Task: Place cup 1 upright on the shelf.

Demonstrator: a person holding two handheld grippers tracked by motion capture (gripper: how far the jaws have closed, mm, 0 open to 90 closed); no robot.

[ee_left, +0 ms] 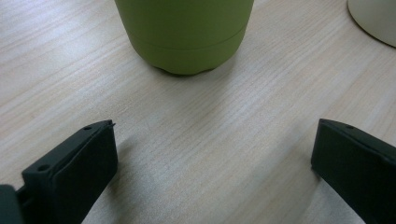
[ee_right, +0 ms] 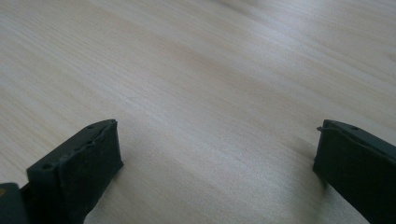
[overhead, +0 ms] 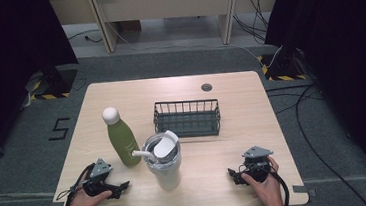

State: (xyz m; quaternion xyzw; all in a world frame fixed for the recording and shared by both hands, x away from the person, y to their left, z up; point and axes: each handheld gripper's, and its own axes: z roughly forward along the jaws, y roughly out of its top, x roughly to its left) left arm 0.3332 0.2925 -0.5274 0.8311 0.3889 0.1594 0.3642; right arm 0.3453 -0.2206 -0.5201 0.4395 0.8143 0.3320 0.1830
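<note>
Fingers (ee_left: 74, 172) of our left gripper (ee_left: 212, 163) are spread wide with nothing between them, resting low on the tabletop (overhead: 239, 143), and our right gripper (ee_right: 215, 168) has its fingers (ee_right: 77, 170) spread the same way over bare wood. Left gripper (overhead: 109, 185) sits at the near left edge, right gripper (overhead: 245, 172) at the near right. The bottle (overhead: 121, 137) stands upright just ahead of the left gripper, near the tumbler (overhead: 164, 160) on its right; from above they look touching or almost so, we can't tell. In the left gripper view the bottle (ee_left: 184, 32) base is straight ahead, tumbler (ee_left: 373, 21) edge at the top right. We judge the bottle a stiff metal flask, smooth matte coat, likely a bit slippery, tall and narrow so tippy, weight depends on fill. Best hold: mid-body, below the white cap, squeezing square across. The basket (overhead: 187, 117) sits behind, well apart.
</note>
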